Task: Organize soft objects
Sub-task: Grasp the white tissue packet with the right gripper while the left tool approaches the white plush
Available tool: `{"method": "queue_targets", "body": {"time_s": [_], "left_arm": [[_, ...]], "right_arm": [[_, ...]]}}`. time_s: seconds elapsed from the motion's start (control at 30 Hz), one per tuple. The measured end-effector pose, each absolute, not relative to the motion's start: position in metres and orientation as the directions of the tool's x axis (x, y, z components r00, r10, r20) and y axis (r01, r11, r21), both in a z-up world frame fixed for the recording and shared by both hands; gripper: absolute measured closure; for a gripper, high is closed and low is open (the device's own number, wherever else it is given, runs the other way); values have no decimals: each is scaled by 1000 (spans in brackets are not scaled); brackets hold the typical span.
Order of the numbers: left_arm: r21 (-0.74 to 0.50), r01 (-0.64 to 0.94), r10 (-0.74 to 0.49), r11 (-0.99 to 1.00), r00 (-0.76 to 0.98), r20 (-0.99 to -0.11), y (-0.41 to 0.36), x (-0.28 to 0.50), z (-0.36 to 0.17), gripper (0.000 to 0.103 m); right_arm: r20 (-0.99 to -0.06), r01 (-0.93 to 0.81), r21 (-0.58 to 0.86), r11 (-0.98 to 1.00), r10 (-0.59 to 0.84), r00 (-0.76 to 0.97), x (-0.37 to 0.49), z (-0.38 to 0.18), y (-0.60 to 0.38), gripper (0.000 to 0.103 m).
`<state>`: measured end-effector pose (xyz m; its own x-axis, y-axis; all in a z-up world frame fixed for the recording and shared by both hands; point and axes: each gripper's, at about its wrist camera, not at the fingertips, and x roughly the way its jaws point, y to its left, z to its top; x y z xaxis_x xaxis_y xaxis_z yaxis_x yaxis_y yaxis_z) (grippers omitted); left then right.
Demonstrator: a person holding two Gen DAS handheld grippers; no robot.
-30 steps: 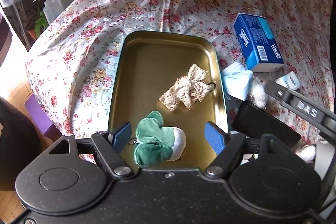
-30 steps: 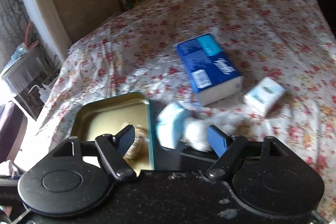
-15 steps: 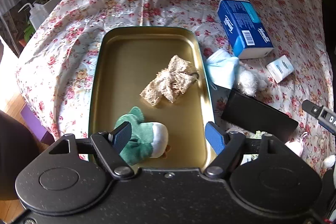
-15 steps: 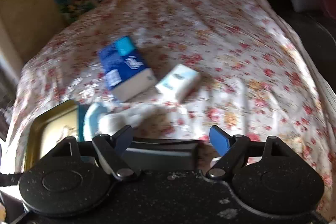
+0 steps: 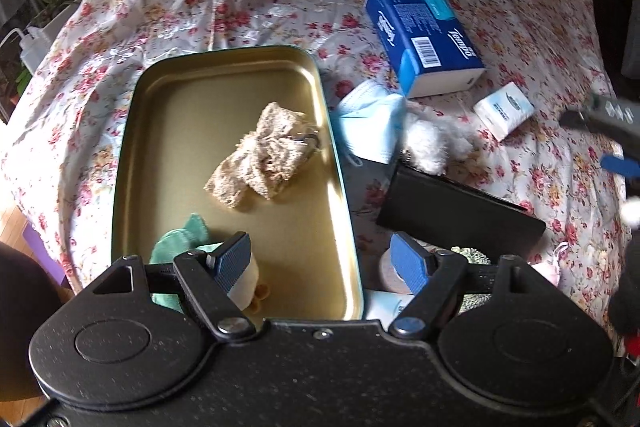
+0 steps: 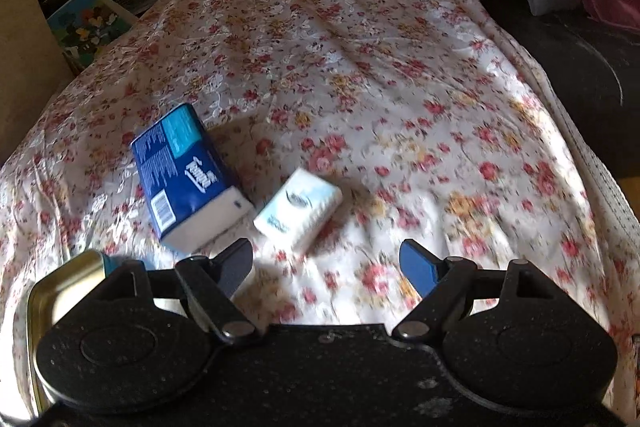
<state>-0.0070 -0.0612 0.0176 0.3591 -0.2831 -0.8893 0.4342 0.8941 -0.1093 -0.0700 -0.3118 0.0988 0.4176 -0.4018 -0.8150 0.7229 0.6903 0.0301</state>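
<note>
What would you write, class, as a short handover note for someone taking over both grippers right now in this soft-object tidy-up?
Left gripper: open, empty, over the tray's near right rim.
Right gripper: open, empty, above bare bedspread just short of the small tissue pack.
Done: beige knitted bow and green-and-white plush lie in the gold tray.
Left, all on the bedspread right of the tray: blue face mask, white fluffy toy, big blue tissue pack, small tissue pack. A black case lies there too.
</note>
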Motion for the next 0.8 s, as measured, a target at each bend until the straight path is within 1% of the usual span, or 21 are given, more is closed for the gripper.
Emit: {"method": "queue_targets", "body": {"time_s": [0.13, 0.23, 0.37, 0.5, 0.53, 0.6, 0.73, 0.8], "left_arm": [[-104, 444, -281, 890, 353, -892, -67, -7, 15, 30], [-101, 447, -276, 889, 348, -896, -70, -6, 12, 30], [-103, 444, -272, 890, 336, -902, -72, -3, 9, 30], [-105, 441, -269, 892, 329, -905, -73, -1, 7, 30], [-106, 440, -269, 892, 327, -906, -73, 0, 6, 30], [-107, 438, -267, 893, 321, -909, -74, 1, 5, 30], [-108, 431, -260, 896, 311, -914, -76, 5, 1, 30], [-103, 430, -254, 897, 310, -916, -79, 5, -1, 30]], "right_arm": [[-824, 695, -9, 719, -399, 402, -39, 90, -319, 20], [-848, 664, -43, 747, -379, 371, -15, 71, -327, 20], [-882, 647, -47, 761, -336, 331, 7, 43, -340, 20], [-881, 651, -52, 757, -342, 327, 20, 26, -348, 20], [-879, 651, -54, 757, -344, 329, 24, 24, -350, 19], [-879, 653, -53, 756, -345, 329, 28, 19, -353, 12], [-894, 663, -55, 746, -333, 301, 31, 8, -361, 12], [-908, 676, -65, 734, -324, 265, 31, 1, -368, 14]]}}
